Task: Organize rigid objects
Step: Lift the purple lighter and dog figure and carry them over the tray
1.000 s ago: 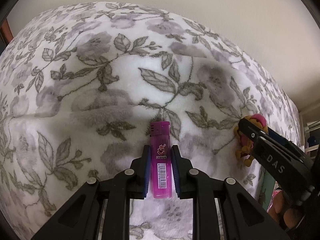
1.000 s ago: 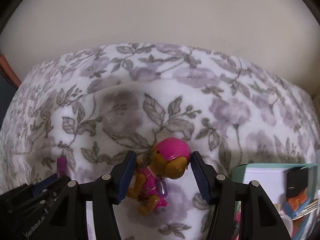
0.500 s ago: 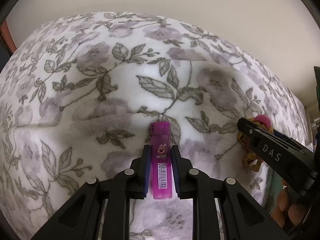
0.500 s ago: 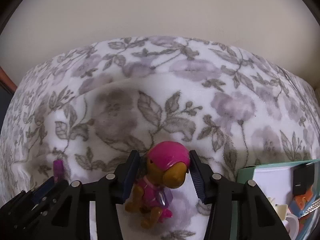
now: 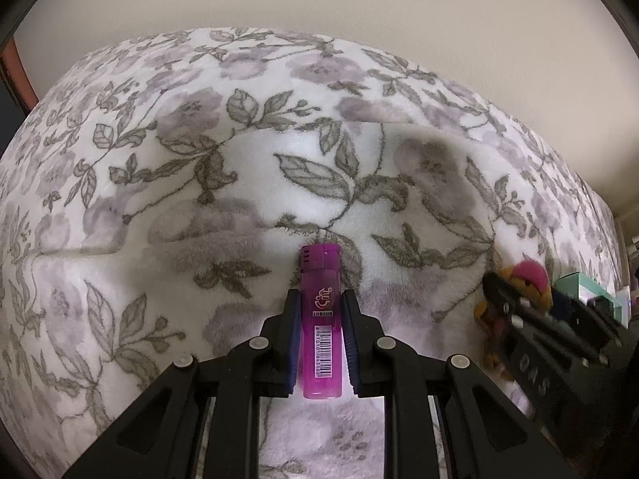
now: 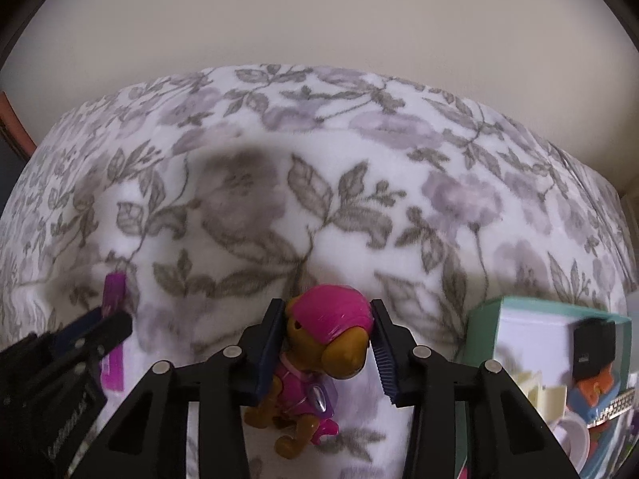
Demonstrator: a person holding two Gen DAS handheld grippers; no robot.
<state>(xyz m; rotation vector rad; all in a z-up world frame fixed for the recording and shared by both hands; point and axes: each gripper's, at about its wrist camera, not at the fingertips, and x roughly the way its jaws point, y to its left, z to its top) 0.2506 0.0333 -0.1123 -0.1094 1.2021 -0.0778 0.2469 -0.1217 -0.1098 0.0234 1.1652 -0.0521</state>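
My left gripper is shut on a purple lighter that points forward between the blue pads, held above the floral blanket. My right gripper is shut on the head of a brown toy dog in a pink helmet; its body hangs below the pads. The toy dog and the right gripper also show at the right of the left wrist view. The lighter and the left gripper show at the left of the right wrist view.
A teal-rimmed box at the right holds several small items, among them a black block and an orange and blue piece. A plain beige wall stands behind the blanket.
The right gripper has closed onto the toy dog's head and lifted it. Both grippers have risen and pulled back from the blanket. The left gripper still holds the lighter.
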